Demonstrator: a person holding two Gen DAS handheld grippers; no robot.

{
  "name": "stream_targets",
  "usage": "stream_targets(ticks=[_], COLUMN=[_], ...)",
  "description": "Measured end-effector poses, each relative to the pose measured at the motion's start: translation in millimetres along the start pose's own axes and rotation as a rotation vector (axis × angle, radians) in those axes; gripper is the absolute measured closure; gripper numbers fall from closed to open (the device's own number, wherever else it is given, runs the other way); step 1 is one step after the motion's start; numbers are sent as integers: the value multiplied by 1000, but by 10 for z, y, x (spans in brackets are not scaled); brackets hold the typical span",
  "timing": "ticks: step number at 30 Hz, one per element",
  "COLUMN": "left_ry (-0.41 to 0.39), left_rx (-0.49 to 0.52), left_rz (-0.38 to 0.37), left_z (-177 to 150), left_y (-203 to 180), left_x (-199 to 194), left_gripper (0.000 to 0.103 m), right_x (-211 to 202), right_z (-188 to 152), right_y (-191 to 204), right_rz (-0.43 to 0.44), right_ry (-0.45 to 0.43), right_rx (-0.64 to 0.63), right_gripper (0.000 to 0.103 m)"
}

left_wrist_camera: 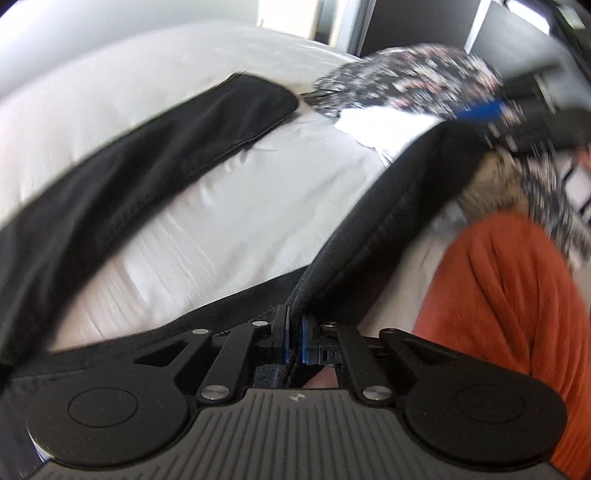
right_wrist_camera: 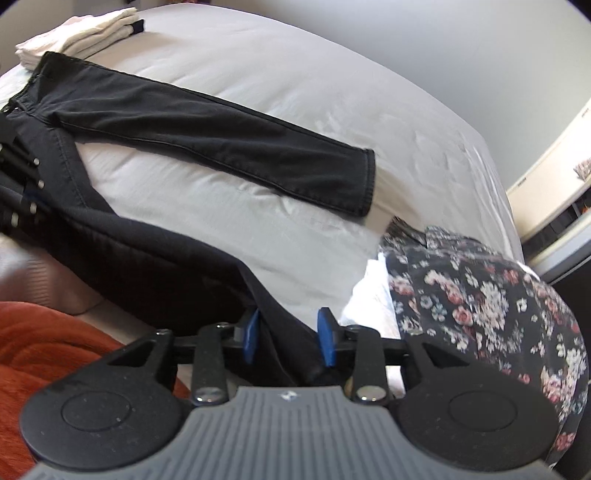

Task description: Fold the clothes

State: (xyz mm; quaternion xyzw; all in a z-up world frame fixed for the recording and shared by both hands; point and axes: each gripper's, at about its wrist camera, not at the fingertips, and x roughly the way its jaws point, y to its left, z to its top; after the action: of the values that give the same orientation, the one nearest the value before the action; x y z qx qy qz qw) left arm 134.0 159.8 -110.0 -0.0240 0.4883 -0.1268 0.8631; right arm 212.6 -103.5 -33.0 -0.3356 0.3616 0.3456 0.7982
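Trousers (right_wrist_camera: pixel 207 129) | leg runs diagonally, hem lower-right | left hand-held gripper (left_wrist_camera: pixel 294 341) pinching seam (right hand-held gripper (right_wrist_camera: pixel 290 338) parted)

Black trousers (right_wrist_camera: pixel 207 129) lie spread on the white bed (right_wrist_camera: pixel 332 92), one leg reaching toward frame centre. The right gripper (right_wrist_camera: pixel 288 334), bottom centre, stands parted around the other leg's fabric, apparently not pinching. Floral garment (right_wrist_camera: pixel 480 302) lower right, folded pale clothes (right_wrist_camera: pixel 77 35) upper left.

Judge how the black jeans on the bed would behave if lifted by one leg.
The black jeans would likely hang limp: the leg in the left hand-held gripper already sags in folds. Probably fairly heavy denim; visible seams suggest decent grip.
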Motion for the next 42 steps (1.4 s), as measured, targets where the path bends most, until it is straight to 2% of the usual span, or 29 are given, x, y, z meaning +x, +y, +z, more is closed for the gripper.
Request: stream_targets(ticks=[3,5,7,9,12,16,18,21,23,24,26,28,32,34,38,42], left_ry=[17,24,25,25,29,43,50,61,69,72,72,72,62,54,50,42], left_rx=[-6,-29,-53,-52,-42,-34,-46,-65,-89,-101,-116,-126,-120,-111,-104,-90], left_rz=[-19,-24,-27,-27,-26,-47,-57,-72,-83,-89,-98,-107,-120,-127,-126,-128], left_z=[34,168,202,209,214,198,187,172,174,174,170,165,141,128,133,127], left_y=[41,142,149,150,159,145,163,191,233,253,281,300,310,304,301,287], left_x=[86,89,136,157,179,206,229,265,298,313,318,323,312,297,293,272], left_gripper=[96,96,96,96,96,97,97,97,97,97,97,97,97,97,97,97], right_x=[22,36,24,-2,-64,-35,37,214,368,450,620,791,1100,1201,1346,1408], right_z=[-69,-115,-171,-230,-300,-348,-356,-296,-210,-150,11,172,325,314,251,185], right_y=[-62,-82,-97,-99,2,340,468,527,506,459,270,80,-384,-520,-721,-829], right_rz=[6,2,-30,-69,-118,-195,-202,-172,-165,-153,-94,-34,123,165,257,360], right_ry=[0,7,2,-12,-55,-73,-66,-32,-4,9,38,66,78,71,96,93], right_rx=[18,16,5,-18,-138,-454,-592,-703,-729,-705,-558,-410,-37,53,156,220], right_gripper=[55,53,42,42,42,39,36,35,35,37,38,47,48,46,46,52])
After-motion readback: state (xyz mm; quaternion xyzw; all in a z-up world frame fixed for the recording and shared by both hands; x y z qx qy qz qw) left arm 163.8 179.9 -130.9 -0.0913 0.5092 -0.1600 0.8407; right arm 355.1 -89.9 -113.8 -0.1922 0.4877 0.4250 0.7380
